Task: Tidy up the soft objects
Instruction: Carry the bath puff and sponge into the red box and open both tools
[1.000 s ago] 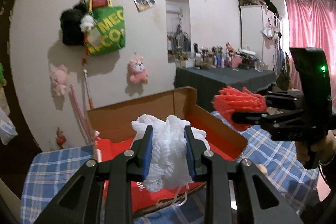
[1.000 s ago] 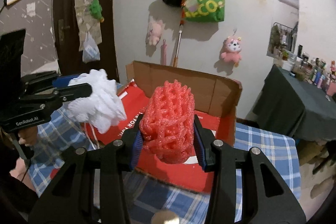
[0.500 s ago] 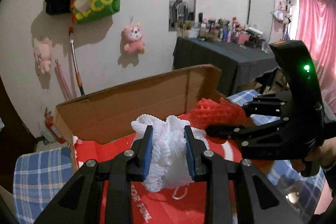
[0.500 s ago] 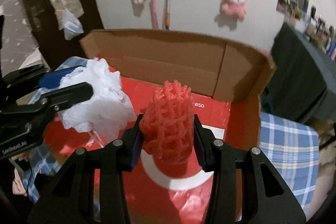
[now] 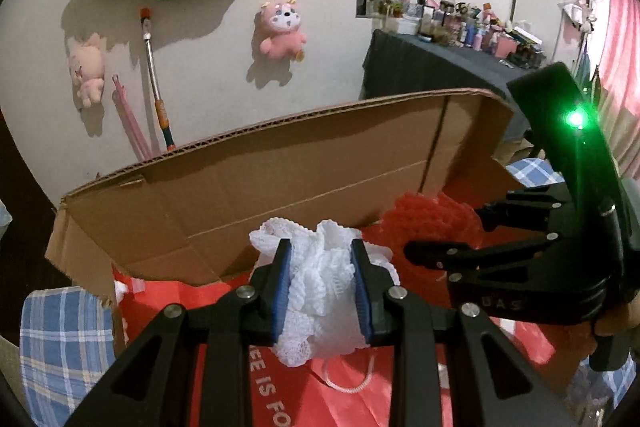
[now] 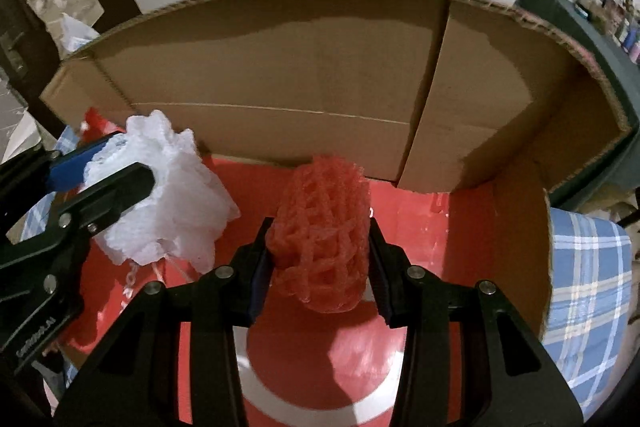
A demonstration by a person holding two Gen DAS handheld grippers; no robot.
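Observation:
My left gripper (image 5: 320, 259) is shut on a white foam net (image 5: 320, 291), held over the red floor of an open cardboard box (image 5: 304, 163). It also shows in the right wrist view (image 6: 172, 203). My right gripper (image 6: 320, 231) is shut on a red foam net (image 6: 320, 239), held inside the same box (image 6: 280, 67) above its red-and-white lining. In the left wrist view the red net (image 5: 428, 219) sits just right of the white one, with the right gripper (image 5: 448, 235) beside it.
The box's tall back flap stands close ahead in both views. A blue plaid cloth (image 5: 64, 347) (image 6: 588, 279) lies under the box. Pink plush toys (image 5: 282, 27) hang on the wall; a dark cluttered table (image 5: 440, 67) stands at the right.
Both grippers have moved forward and down into the box, each still holding its net. The back flap now fills much more of both views.

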